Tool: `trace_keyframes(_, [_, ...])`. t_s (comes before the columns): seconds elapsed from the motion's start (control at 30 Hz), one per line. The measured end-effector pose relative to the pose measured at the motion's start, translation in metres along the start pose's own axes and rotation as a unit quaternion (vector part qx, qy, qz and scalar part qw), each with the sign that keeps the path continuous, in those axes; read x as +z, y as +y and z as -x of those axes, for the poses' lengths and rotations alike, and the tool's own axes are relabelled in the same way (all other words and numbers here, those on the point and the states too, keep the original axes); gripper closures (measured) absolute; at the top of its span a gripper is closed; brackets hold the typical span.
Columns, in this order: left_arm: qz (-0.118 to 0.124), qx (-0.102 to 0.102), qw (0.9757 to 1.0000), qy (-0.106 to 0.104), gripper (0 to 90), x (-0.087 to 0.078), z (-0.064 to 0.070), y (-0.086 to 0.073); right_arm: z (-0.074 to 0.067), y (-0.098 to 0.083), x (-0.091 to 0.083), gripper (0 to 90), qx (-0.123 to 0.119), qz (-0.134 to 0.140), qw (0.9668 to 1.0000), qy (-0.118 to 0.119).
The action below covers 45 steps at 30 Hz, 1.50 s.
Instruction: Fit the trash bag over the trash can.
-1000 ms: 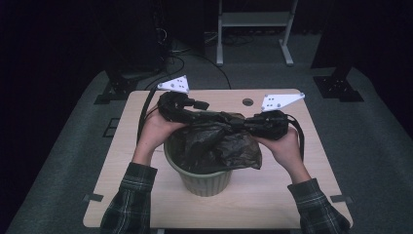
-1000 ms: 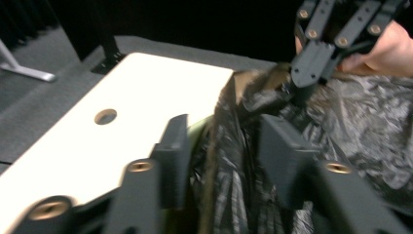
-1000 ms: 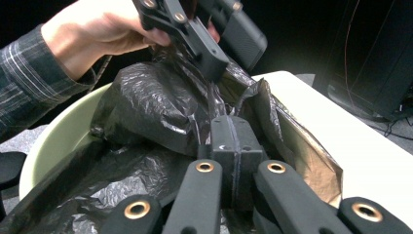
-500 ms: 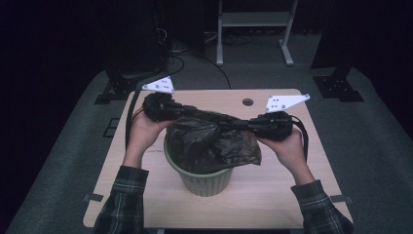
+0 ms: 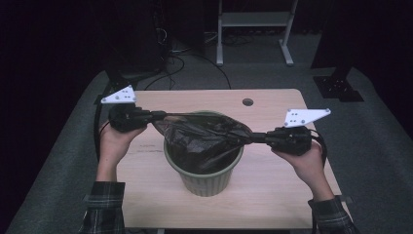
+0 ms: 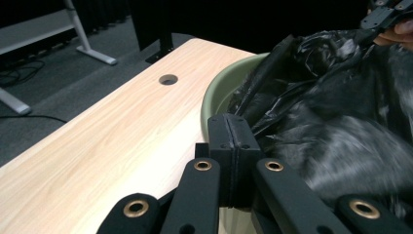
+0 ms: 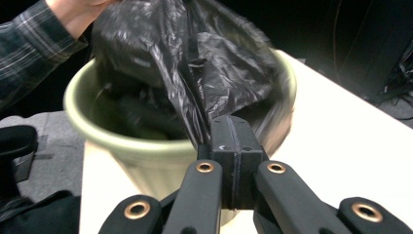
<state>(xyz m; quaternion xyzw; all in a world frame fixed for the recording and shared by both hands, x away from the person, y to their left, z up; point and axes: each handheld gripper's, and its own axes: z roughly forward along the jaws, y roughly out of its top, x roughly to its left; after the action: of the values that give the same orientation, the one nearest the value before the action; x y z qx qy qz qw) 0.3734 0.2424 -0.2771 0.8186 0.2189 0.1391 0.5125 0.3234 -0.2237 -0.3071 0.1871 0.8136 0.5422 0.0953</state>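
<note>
- Left gripper [image 5: 155, 116]: jaws pressing flat together, pinching one edge of the black bin bag [image 5: 204, 139]; in the left gripper view the film is emerging from between the shut pads [image 6: 234, 146].
- Right gripper [image 5: 260, 138]: jaws likewise clamping tight on the opposite edge of the bag; in the right gripper view the plastic is bunching into a taut ridge running away from the pads [image 7: 234, 141].
- Bin bag: hanging stretched between the two grippers, its mouth spreading over the top of the green bin [image 5: 204, 178], its body sagging inside.
- Green bin: standing upright near the middle of the table [image 5: 272, 195], ribbed wall facing the person.
- Step in hand, as judged: opening the bag's mouth to seat it over the rim. Doing it well is likely calling for keeping both pinches firm, pulling evenly so the thin film is not tearing, and lowering each edge outside the rim rather than inside it.
- Surface: light wood tabletop with a round cable hole [image 5: 248, 102] at the far side.
- Room: dark, grey carpet underfoot, a white metal frame [image 5: 253, 24] and loose cables [image 5: 180, 53] lying beyond the table.
</note>
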Motion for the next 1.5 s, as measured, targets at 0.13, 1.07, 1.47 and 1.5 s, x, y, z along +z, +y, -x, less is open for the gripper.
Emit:
trace_keyframes(0.13, [0.0, -0.001, 1.0, 0.001, 89.9, -0.006, 0.003, -0.01, -0.006, -0.014, -0.004, 90.0, 0.005, -0.019, 0.9997, 0.011])
trace_keyframes(1.07, [0.011, 0.006, 0.9999, -0.005, 89.7, -0.002, 0.008, -0.01, 0.047, 0.039, 0.047, 68.0, 0.062, -0.015, 0.9979, -0.011])
trace_keyframes(1.47, [0.009, 0.006, 0.9999, -0.007, 89.8, -0.001, 0.009, -0.01, 0.042, 0.038, 0.048, 90.0, 0.041, -0.014, 0.9989, -0.018])
trace_keyframes(1.5, [0.009, 0.006, 0.9999, -0.007, 89.8, -0.001, 0.009, -0.01, 0.042, 0.038, 0.048, 90.0, 0.041, -0.014, 0.9989, -0.018])
